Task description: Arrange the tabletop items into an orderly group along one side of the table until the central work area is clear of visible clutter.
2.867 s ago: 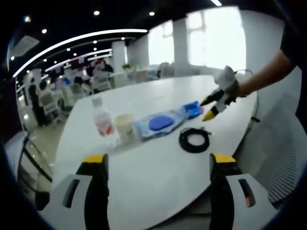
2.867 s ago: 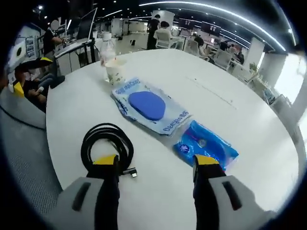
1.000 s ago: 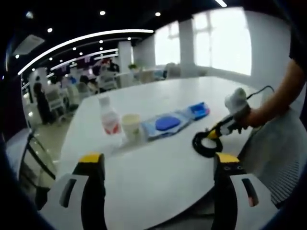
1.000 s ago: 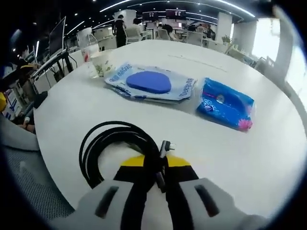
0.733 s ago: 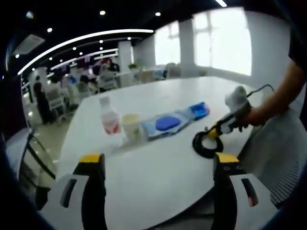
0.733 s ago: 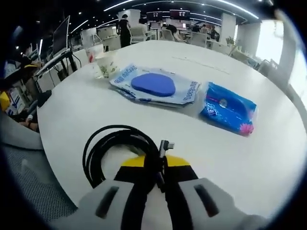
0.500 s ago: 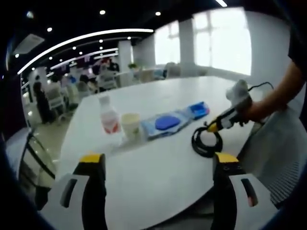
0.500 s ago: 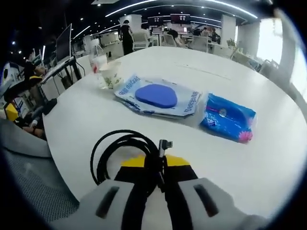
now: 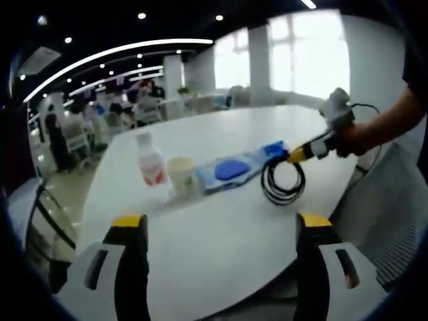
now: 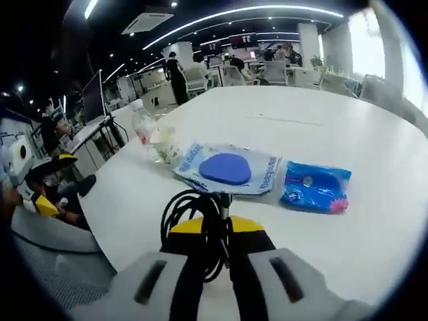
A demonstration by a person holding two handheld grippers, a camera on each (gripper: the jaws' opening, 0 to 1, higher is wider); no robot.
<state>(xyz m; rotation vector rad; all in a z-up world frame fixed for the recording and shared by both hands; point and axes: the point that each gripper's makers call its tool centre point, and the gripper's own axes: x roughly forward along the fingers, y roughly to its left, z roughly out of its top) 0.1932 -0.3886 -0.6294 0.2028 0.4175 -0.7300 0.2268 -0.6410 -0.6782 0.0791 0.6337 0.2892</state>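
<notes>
My right gripper is shut on a black coiled cable and holds it lifted above the white table. In the left gripper view that gripper comes in from the right with the cable dangling below it, its lower loop near the tabletop. In a row stand a water bottle, a paper cup, a clear bag with a blue oval pad and a blue tissue pack. My left gripper is open above the near table edge, holding nothing.
The bottle, cup, pad bag and tissue pack lie ahead of the held cable. The near table edge curves close by, with a mesh chair beside it. Desks, chairs and people fill the room behind.
My right gripper has lifted the coiled cable off the table and carried it towards the tissue pack and pad bag. The left gripper has stayed still.
</notes>
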